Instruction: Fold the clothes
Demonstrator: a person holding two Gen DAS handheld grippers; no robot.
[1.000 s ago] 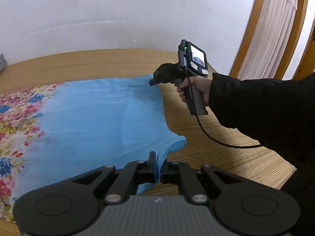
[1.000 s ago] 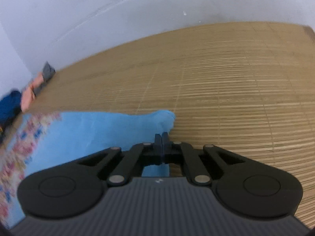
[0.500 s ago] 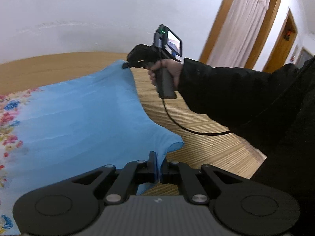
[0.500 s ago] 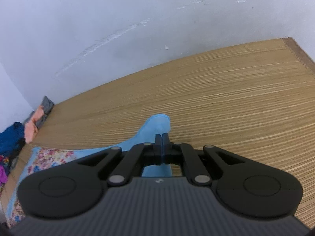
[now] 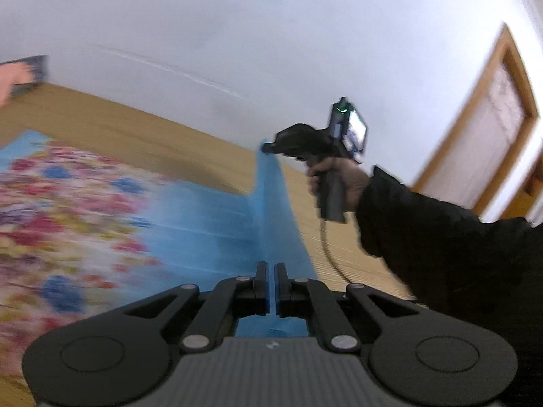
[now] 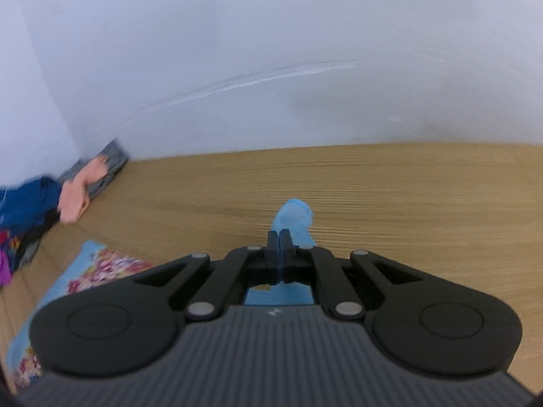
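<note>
A blue garment with a floral printed part lies on a bamboo mat. My left gripper is shut on a blue edge of it at the near side. My right gripper, held in a hand with a black sleeve, is shut on the far blue corner and holds it up off the mat, so the blue edge runs taut between the two grippers. In the right wrist view my right gripper pinches the garment, and a blue tip sticks out past the fingers. The floral part shows lower left.
A heap of other clothes, blue, pink and grey, lies against the white wall at the mat's far left corner. A wooden door frame with a curtain stands at the right. The person's black sleeve fills the right side.
Both grippers have lifted their blue corners and swung left over the garment. The right one rose well off the mat. The floral part now fills more of the left wrist view.
</note>
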